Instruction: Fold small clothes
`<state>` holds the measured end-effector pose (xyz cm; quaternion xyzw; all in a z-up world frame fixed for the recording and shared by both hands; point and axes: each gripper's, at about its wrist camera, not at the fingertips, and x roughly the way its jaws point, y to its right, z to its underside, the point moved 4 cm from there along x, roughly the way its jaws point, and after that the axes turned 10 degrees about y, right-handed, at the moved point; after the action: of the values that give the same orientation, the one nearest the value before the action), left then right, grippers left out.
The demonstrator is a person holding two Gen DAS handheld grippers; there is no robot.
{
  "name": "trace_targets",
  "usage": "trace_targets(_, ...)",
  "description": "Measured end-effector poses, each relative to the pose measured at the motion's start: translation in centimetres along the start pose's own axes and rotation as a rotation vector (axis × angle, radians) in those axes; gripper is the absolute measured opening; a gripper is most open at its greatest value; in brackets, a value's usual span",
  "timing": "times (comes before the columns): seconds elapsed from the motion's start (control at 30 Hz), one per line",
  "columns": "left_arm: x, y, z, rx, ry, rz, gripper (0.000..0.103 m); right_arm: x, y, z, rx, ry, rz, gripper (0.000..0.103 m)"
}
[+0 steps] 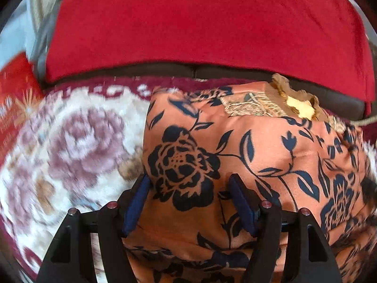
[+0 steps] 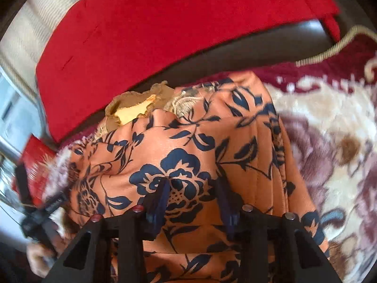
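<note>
An orange garment with a dark blue flower print lies on a plush floral blanket; it also shows in the right wrist view. A brown lace collar with a yellow lining sits at its far end. My left gripper is open, its blue-padded fingers straddling the garment's near left part. My right gripper is open over the garment's near part, with cloth between the fingers. The left gripper shows blurred at the left of the right wrist view.
The cream and mauve rose-pattern blanket with a maroon border spreads to both sides. A red cushion on a dark sofa edge lies just beyond the garment. A second red cushion lies at the far left.
</note>
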<state>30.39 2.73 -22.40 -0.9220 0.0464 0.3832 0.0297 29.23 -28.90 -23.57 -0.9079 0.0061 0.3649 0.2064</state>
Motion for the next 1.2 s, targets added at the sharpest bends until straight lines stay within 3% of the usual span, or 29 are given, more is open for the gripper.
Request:
trace_targets(0.2,-2.4,1.6,-0.6,0.027,0.093,0.005,0.070,-1.7,-0.2,-2.3,0.023,0.165,-0.020,0.044)
trace_targets(0.37,-2.1,1.7,-0.4,0.066,0.089,-0.033,0.070,2.4,0.7,-1.9,0.051,0.076,0.035,0.044)
trace_targets(0.5,-2.0,2.0,-0.2,0.068,0.091,-0.045,0.070,1.4,-0.2,-2.4,0.054,0.106,0.008,0.044)
trace_targets(0.6,-1.9,2.0,-0.1,0.071,0.091,-0.050,0.070,-0.2,-0.5,-2.1,0.065,0.096,-0.052,0.044)
trace_targets(0.77,-2.0,2.1,0.1,0.083,0.093,-0.061,0.070,-2.2,-1.5,-0.9,0.026,0.077,-0.080,0.044)
trace_targets(0.93,-1.5,2.4,0.6,0.105,0.082,-0.072,0.074,-0.1,-1.0,1.6,0.019,-0.058,-0.024,0.044)
trace_targets(1.1,-0.9,2.1,1.0,0.101,0.065,-0.088,0.083,-0.8,-0.9,1.2,0.038,-0.030,-0.051,0.044)
trace_targets(1.2,-1.0,1.6,0.6,0.055,0.008,-0.028,0.083,-1.4,-0.6,0.4,0.068,0.009,-0.086,0.044)
